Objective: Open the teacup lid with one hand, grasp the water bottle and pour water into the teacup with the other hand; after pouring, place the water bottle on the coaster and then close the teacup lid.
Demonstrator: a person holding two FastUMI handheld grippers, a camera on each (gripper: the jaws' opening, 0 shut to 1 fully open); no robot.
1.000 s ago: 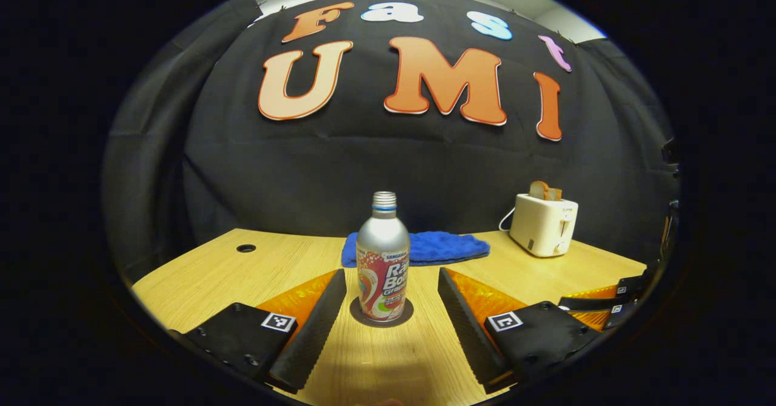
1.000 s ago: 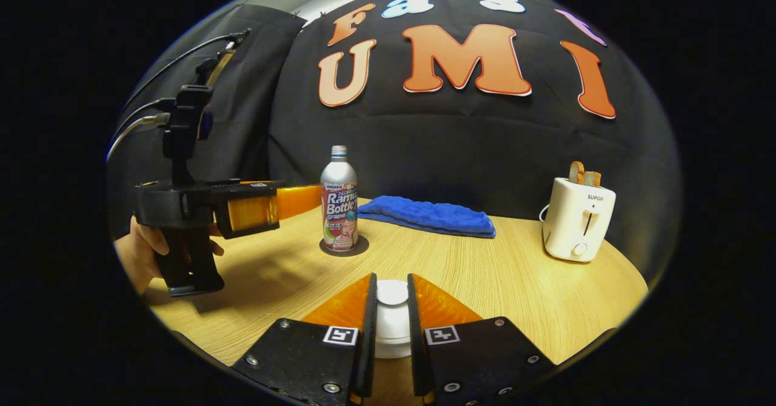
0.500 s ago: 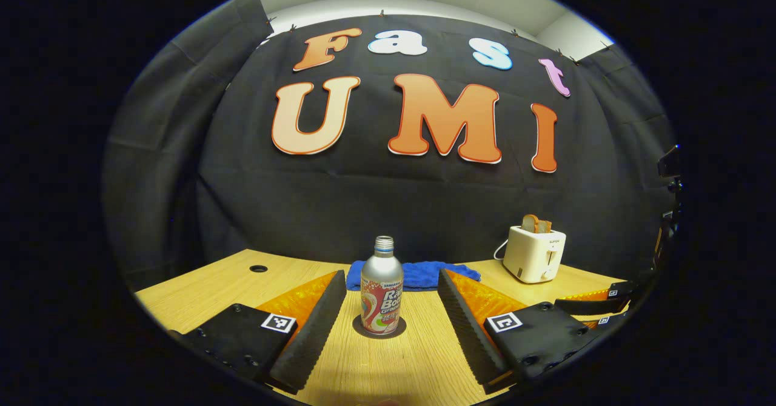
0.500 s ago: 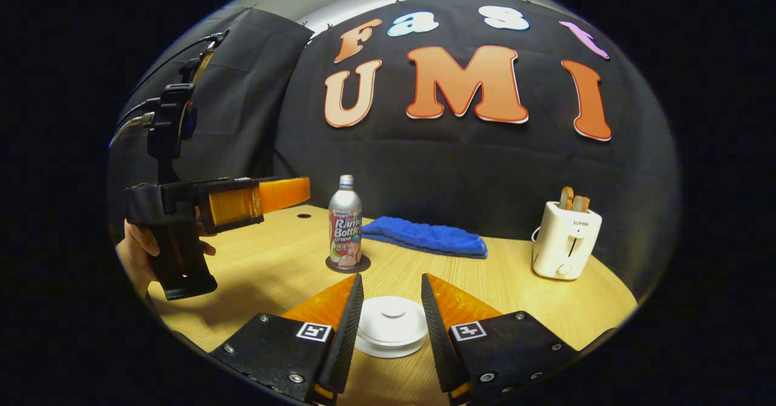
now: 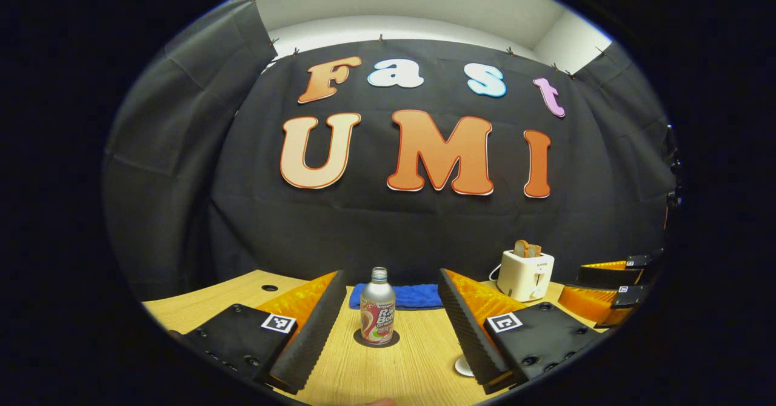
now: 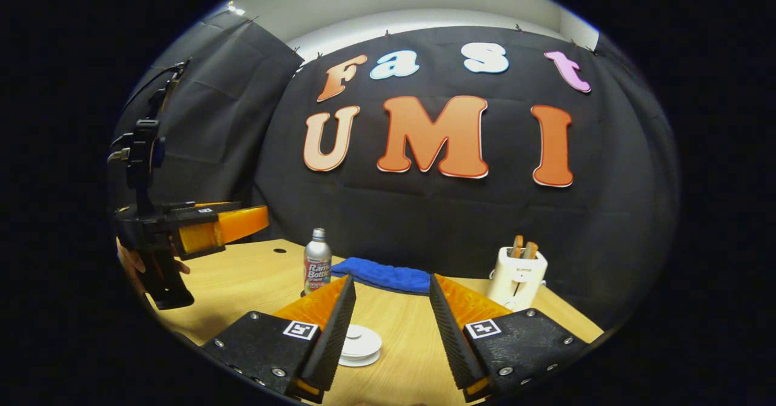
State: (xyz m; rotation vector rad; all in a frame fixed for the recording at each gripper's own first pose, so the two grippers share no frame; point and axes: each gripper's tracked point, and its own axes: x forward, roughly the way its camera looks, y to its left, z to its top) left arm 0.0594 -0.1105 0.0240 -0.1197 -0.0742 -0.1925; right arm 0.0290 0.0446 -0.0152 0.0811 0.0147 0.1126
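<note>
Holding both tools clear of the table, you have each set of fingers spread apart with nothing between them.

Left gripper view: your left gripper points at the water bottle, which stands upright at 6 o'clock on its dark coaster, framed by the fingers but untouched. Blue cloth lies just behind the bottle. Toaster with bread sits at 4 o'clock. Your right gripper shows at the 4 o'clock edge.

Right gripper view: your right gripper hangs over the table with the white teacup lid low at 6 o'clock, lid seated, partly hidden behind the left-hand finger. Bottle at 7 o'clock, well beyond the lid. Your left gripper, held in a hand, hovers at 9 o'clock.
</note>
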